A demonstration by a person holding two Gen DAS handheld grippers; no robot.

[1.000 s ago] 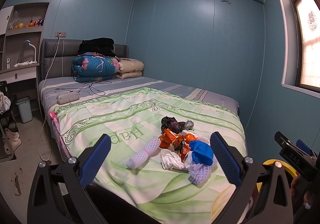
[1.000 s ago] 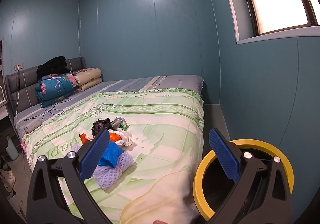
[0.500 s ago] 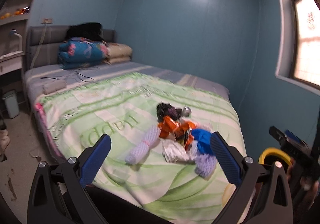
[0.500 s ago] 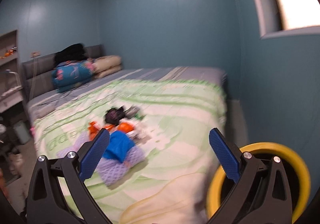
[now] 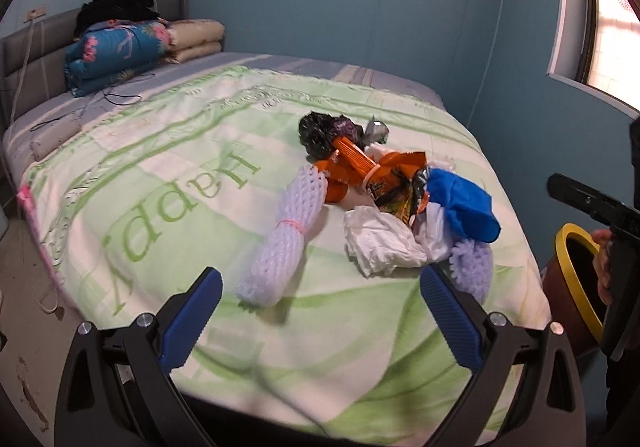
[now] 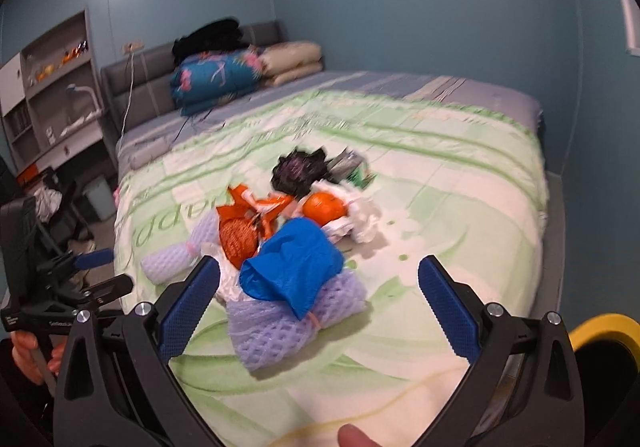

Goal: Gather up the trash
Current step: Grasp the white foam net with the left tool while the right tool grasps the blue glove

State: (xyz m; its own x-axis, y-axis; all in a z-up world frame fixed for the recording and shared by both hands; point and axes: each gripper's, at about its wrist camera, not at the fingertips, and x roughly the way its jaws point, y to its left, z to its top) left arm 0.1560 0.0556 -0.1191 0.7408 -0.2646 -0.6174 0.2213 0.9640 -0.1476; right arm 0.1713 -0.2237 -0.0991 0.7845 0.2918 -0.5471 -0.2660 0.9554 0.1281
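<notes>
A pile of trash lies on the green bedspread (image 5: 160, 183): a rolled white foam net (image 5: 284, 243), orange wrappers (image 5: 368, 175), crumpled white tissue (image 5: 380, 243), a blue bag (image 5: 464, 207), a black bag (image 5: 320, 131). In the right wrist view the blue bag (image 6: 296, 263) rests on a lilac foam net (image 6: 288, 319), with an orange (image 6: 324, 207) behind. My left gripper (image 5: 320, 311) is open and empty, just short of the foam net roll. My right gripper (image 6: 320, 307) is open and empty, its fingers either side of the lilac net. The yellow-rimmed bin (image 5: 576, 279) stands beside the bed.
Folded quilts (image 5: 120, 55) and pillows (image 5: 196, 39) lie at the headboard, with a cable and power strip (image 5: 52, 135) on the bed. Shelves and a desk (image 6: 52, 87) stand left of the bed. The bin rim (image 6: 604, 331) shows at the right wrist view's lower right.
Both grippers have moved closer to the trash pile and tilted down. The right gripper has swung left from the bin toward the pile. Both stay open.
</notes>
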